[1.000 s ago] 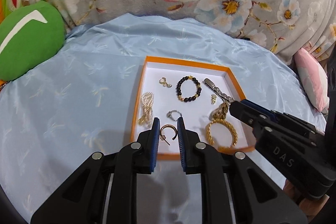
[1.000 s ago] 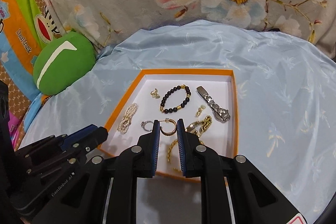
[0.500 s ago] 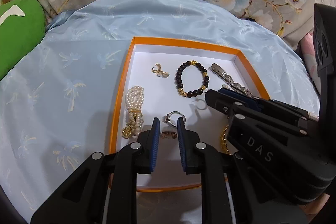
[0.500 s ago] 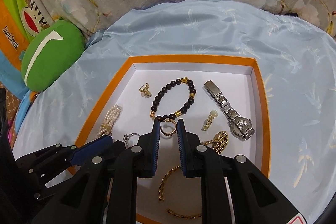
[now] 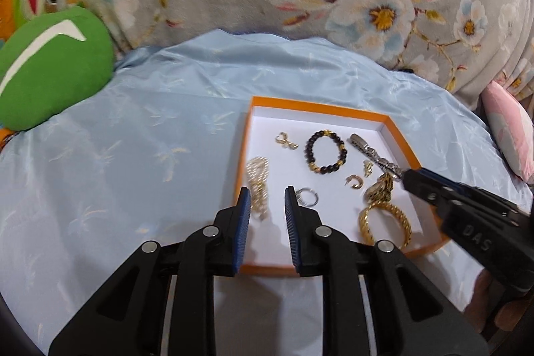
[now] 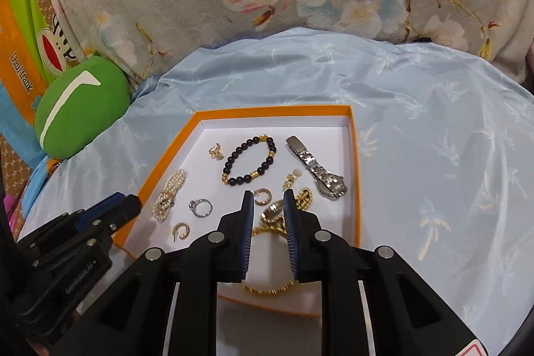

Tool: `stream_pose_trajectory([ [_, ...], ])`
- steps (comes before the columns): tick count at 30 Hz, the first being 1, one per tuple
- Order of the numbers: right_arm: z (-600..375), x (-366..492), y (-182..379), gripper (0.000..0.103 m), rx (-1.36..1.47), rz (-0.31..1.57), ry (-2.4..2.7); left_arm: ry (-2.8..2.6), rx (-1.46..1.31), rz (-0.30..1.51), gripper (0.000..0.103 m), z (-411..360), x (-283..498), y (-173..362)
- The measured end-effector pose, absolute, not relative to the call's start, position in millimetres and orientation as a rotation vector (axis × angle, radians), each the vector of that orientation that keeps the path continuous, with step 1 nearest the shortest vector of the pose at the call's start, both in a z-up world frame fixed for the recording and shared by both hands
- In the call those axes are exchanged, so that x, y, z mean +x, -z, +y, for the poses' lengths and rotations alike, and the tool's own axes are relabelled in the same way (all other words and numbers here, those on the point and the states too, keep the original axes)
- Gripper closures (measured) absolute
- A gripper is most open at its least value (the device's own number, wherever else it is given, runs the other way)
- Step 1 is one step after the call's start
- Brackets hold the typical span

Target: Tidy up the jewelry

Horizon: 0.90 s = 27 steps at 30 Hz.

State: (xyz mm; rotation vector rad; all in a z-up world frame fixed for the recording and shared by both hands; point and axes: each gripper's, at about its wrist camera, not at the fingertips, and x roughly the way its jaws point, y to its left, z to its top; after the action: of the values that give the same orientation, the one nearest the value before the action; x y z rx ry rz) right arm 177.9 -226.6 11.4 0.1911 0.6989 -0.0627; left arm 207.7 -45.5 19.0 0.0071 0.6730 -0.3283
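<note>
Both grippers hover over the near edge of an orange-rimmed tray [image 6: 354, 155] that rests on a pale blue satin cloth [image 6: 434, 122], and all the jewelry lies inside it. The left gripper [image 5: 267, 199] has just been opening; its jaws stand a little apart with nothing between them. A gold hoop earring [image 6: 182, 231] lies free on the white floor at the tray's near left. The right gripper [image 6: 267, 206] has likewise just been opening and is empty, with a second gold hoop earring [image 6: 263, 196] lying just beyond its tips.

The main risk is crowding. Close to the right tips sit a gold watch [image 6: 277, 211], a gold chain bracelet [image 6: 267, 289] and a small drop earring [image 6: 290, 179], so a careless closing could catch a chain link and drag several pieces together. On the left, the pearl bracelet [image 5: 258, 186] and silver ring [image 5: 307, 197] lie just beside the jaws and could be nudged. The tray rests on soft, slippery cloth, so a push on its rim may slide or tip it. The beaded bracelet [image 6: 248, 160] and steel watch [image 6: 317, 169] lie farther off
</note>
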Motion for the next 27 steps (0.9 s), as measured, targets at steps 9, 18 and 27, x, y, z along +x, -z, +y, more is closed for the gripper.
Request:
stream_pose_trajectory([
  [9,-214,109,2,0.075,0.188,0.721,0.093,0.259,0.03,0.674,0.077,-26,153,-9],
  [18,-195,75,13,0.062,0.164,0.744,0.123,0.239,0.021,0.676,0.066,-32,127,-8],
  [27,-185,64,11,0.046,0.123,0.739,0.155,0.197,0.034,0.694,0.056,-37,116,-5],
])
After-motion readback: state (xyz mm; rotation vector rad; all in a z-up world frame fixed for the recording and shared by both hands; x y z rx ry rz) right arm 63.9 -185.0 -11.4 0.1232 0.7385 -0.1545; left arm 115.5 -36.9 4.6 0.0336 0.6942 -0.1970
